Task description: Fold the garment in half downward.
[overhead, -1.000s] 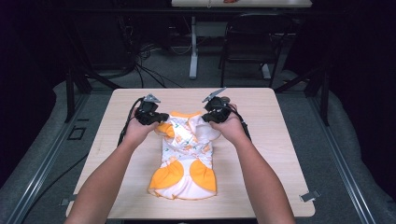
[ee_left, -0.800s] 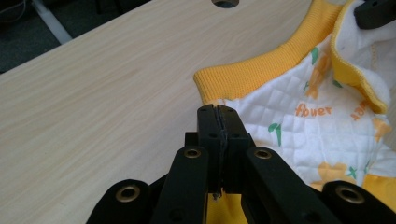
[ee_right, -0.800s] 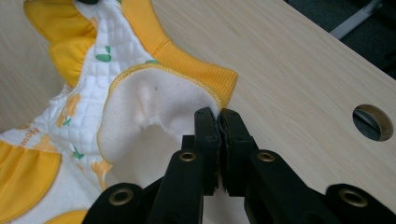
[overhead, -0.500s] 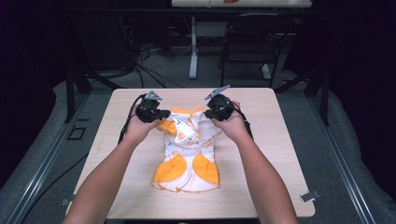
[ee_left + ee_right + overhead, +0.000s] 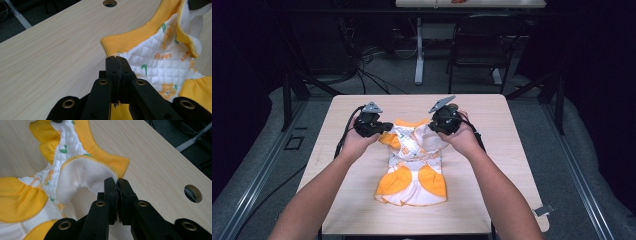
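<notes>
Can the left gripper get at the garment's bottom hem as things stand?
Probably not yet: the left gripper is shut on the garment at its top, so it would have to let go first. Bare table beside it leaves the way free.

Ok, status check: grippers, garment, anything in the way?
Left gripper and right gripper shut on garment, top end raised. Hem flat on table. Nothing in the way.

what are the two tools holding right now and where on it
Both hold the small yellow-and-white quilted garment at its upper end: the left tool is shut on one upper edge, the right tool on the opposite edge by the fleecy lining.
</notes>
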### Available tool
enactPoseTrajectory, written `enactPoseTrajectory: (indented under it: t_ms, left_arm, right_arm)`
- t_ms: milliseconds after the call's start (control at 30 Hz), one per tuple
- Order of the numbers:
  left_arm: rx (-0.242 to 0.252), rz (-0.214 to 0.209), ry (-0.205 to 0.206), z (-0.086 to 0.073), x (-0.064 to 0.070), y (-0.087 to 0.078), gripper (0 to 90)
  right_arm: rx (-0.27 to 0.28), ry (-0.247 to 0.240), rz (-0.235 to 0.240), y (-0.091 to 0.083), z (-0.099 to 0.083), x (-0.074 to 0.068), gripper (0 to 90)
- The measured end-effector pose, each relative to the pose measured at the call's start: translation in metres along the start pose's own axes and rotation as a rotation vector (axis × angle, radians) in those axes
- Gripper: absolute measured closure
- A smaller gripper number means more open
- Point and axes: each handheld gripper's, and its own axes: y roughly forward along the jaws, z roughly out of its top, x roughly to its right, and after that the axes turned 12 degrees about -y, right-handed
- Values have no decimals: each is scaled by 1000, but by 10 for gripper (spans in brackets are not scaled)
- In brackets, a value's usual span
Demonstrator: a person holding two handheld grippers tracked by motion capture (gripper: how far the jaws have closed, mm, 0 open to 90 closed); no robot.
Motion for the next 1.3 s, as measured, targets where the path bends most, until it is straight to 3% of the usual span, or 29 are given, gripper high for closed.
enactPoseTrajectory:
  t_ms: [567, 1300]
  left_arm:
    - [-14, -33, 38, -11, 12, -13, 897]
    - [-53, -57, 72, -37, 29, -20, 897]
  right_arm:
    - [1, -28, 40, -7, -13, -21, 867]
    - [-17, -74, 87, -9, -27, -43, 865]
